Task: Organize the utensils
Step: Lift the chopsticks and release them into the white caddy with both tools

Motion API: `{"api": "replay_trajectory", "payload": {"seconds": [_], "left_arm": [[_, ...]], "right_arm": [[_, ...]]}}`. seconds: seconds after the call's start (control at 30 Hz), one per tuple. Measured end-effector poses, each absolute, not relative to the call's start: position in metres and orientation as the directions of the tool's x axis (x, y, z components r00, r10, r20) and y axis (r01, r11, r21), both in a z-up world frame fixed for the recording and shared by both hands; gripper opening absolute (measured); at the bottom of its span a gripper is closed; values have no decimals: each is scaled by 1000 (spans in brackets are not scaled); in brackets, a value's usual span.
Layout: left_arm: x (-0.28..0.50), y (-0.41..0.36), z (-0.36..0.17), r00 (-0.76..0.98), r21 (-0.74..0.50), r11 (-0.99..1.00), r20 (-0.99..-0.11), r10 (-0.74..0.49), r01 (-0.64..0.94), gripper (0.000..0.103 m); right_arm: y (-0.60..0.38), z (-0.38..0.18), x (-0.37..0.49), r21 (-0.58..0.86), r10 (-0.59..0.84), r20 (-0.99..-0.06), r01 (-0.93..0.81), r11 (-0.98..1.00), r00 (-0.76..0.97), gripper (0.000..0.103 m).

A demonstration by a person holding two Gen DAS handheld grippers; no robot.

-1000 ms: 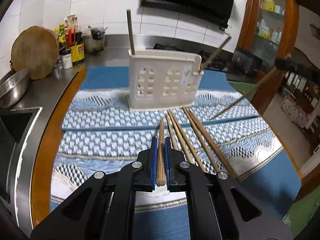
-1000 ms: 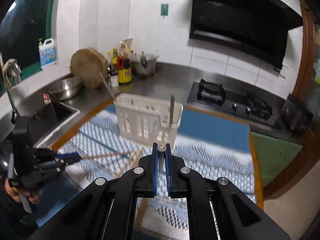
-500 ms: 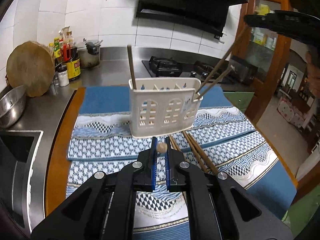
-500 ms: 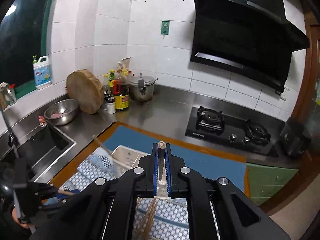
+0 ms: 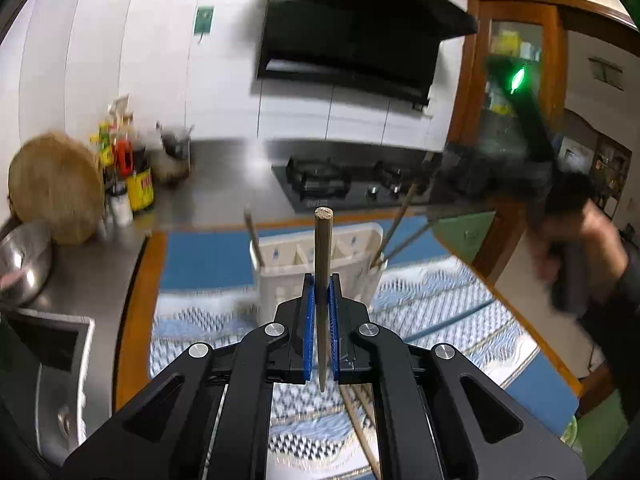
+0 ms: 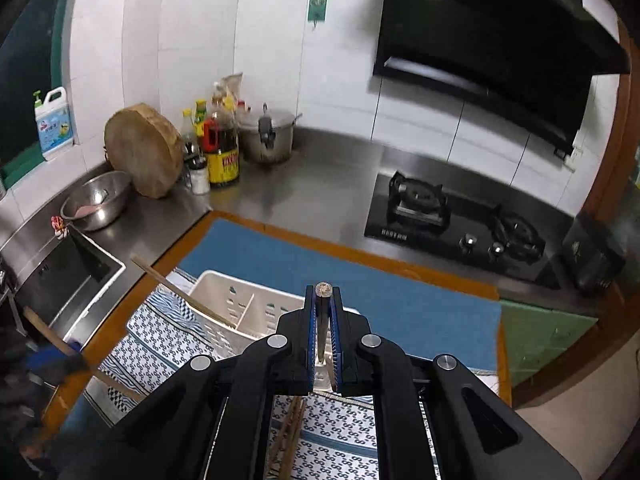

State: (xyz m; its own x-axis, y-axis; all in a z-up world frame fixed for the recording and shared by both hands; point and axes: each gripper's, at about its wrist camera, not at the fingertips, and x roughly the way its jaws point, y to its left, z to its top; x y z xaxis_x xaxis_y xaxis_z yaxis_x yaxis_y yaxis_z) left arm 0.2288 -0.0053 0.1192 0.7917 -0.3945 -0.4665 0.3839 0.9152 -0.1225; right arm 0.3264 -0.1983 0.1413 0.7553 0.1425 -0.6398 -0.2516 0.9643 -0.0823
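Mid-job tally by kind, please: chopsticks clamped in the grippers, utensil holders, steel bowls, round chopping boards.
Clamped chopsticks: 2
Utensil holder: 1
Steel bowl: 1
Round chopping board: 1
Total: 5

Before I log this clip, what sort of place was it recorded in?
A home kitchen, most likely. A gas hob sits in a steel counter under a black range hood, with a sink and sauce bottles alongside.

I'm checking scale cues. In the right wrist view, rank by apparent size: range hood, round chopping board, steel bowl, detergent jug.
1. Range hood, largest.
2. Round chopping board.
3. Steel bowl.
4. Detergent jug, smallest, though it stands farther off.
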Motion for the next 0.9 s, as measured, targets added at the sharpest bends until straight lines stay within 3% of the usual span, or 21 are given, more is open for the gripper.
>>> {"api": "replay_trajectory", "payload": {"seconds": [0.07, 0.13, 0.23, 0.43, 0.67, 0.9], "left_arm": [[231, -7, 136, 809, -108, 916, -437, -392, 385, 5], [235, -8, 153, 827, -103, 918, -405, -390, 382, 5], [246, -11, 172, 848, -98, 924, -370, -379, 370, 5], [280, -17, 188, 888, -81, 950, -340, -309, 300, 5], [312, -19, 186, 913, -102, 965, -313, -262, 242, 5], [336, -26, 152, 890, -113, 969, -384, -246, 220, 6]], "right_arm": [[-200, 136, 329, -77, 145, -640, -251, 965, 755, 7], [-200, 136, 326, -79, 146, -629, -250, 965, 763, 18], [-205, 142, 314, -93, 147, -602, -252, 963, 785, 25], [-216, 147, 272, -114, 168, -546, -271, 956, 821, 32], [-221, 115, 232, -140, 180, -549, -303, 943, 816, 33], [-228, 68, 216, -87, 193, -610, -307, 948, 769, 33]]}}
